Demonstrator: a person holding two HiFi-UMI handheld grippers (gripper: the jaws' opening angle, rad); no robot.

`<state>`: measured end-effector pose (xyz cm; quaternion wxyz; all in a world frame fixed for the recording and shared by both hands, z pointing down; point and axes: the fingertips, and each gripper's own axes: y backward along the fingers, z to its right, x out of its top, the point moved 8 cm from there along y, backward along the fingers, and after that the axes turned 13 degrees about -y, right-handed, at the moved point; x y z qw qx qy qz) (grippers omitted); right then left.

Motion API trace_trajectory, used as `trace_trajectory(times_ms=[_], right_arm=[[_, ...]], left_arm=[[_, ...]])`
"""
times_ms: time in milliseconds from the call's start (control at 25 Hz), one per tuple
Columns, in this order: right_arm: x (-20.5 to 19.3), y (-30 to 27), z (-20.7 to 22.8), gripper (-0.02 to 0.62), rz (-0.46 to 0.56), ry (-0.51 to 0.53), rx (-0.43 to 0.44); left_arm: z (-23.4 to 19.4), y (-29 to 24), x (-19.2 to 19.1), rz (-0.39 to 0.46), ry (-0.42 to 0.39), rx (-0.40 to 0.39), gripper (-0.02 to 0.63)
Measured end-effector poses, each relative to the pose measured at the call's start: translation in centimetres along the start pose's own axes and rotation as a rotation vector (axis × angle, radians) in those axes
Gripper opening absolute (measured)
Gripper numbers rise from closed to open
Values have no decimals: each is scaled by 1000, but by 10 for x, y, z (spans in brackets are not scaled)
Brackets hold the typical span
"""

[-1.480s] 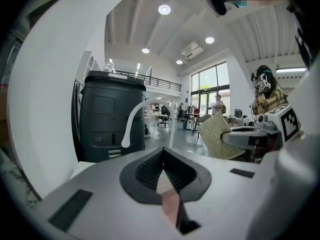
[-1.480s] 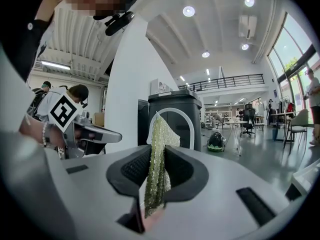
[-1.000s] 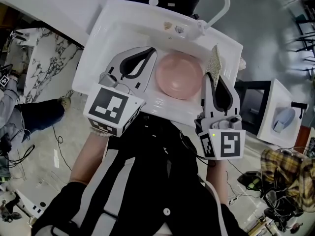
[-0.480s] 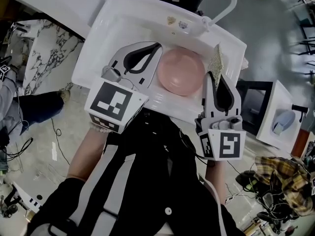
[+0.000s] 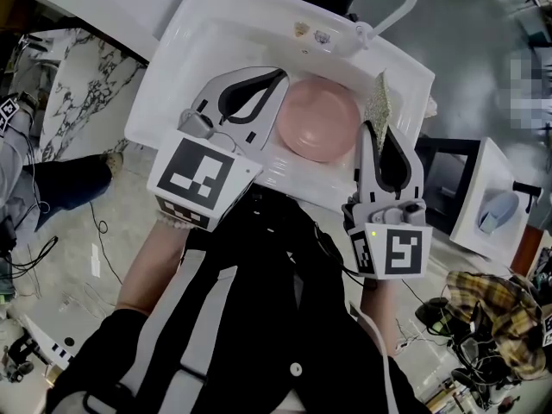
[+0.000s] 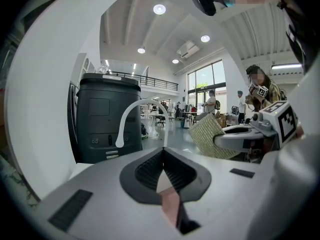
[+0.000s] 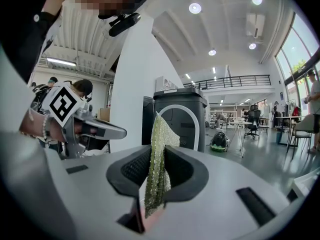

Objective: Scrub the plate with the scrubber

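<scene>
The left tongs point(image 5: 278, 78) have crept forward, pressed together, empty; the plate point(image 5: 317, 126) lies just left of the right tongs point(image 5: 373, 129), which pinch the scrubber point(image 5: 378, 102) upright.

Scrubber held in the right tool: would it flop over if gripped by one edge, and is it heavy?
The scrubber probably has some stiffness: it stands upright above the right gripper, which pinches it only low down. It looks thin and open-woven, so it is likely light. Its rough weave should resist slipping out.
</scene>
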<state>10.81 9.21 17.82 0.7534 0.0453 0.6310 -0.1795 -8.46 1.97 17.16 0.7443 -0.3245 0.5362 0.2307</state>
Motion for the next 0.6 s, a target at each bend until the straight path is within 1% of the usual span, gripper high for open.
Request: trace_trajectory(times_ms=[600], right_arm=[[-4, 1, 0, 75, -23, 15, -1]], left_arm=[[-4, 1, 1, 2, 5, 10, 0]])
